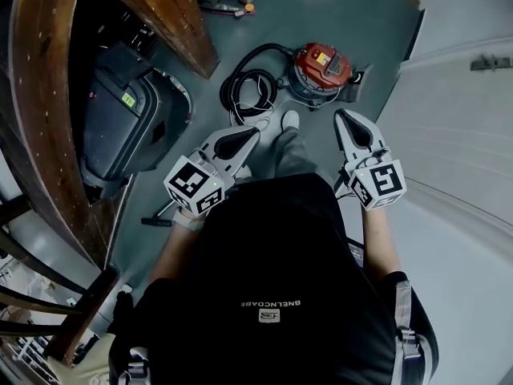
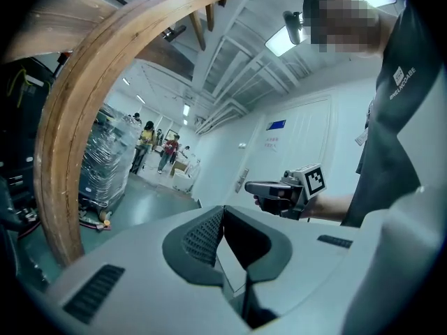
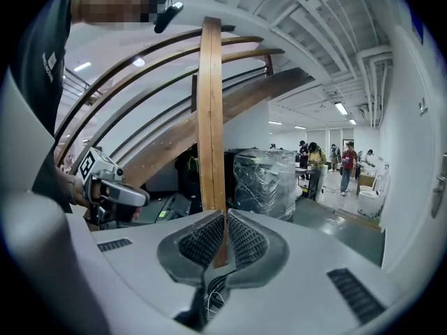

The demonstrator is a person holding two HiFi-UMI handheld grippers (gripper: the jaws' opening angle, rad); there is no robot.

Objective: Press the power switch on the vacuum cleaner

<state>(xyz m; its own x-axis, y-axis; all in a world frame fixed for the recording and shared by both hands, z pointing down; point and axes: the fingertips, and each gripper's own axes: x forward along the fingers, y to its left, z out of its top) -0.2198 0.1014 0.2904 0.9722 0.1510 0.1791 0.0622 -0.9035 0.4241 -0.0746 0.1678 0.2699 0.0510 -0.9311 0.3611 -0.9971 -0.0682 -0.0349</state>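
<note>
The vacuum cleaner (image 1: pixel 322 64) has a red top and stands on the grey-green floor ahead of me. Its black hose (image 1: pixel 248 87) lies coiled to its left. Both grippers are held in the air well above it and touch nothing. My left gripper (image 1: pixel 253 132) points toward the hose with its jaws shut and empty; its own view shows the pads meeting at the tip (image 2: pixel 223 209). My right gripper (image 1: pixel 340 115) is also shut and empty, its pads (image 3: pixel 225 213) pressed together. I cannot make out the power switch from here.
A curved wooden beam (image 1: pixel 172 14) and a dark grey machine (image 1: pixel 128 119) stand to the left. A white wall with a door (image 1: pixel 457 111) runs along the right. My white shoe (image 1: pixel 289 120) is just short of the vacuum. A wrapped pallet (image 3: pixel 265 183) and several people are farther off.
</note>
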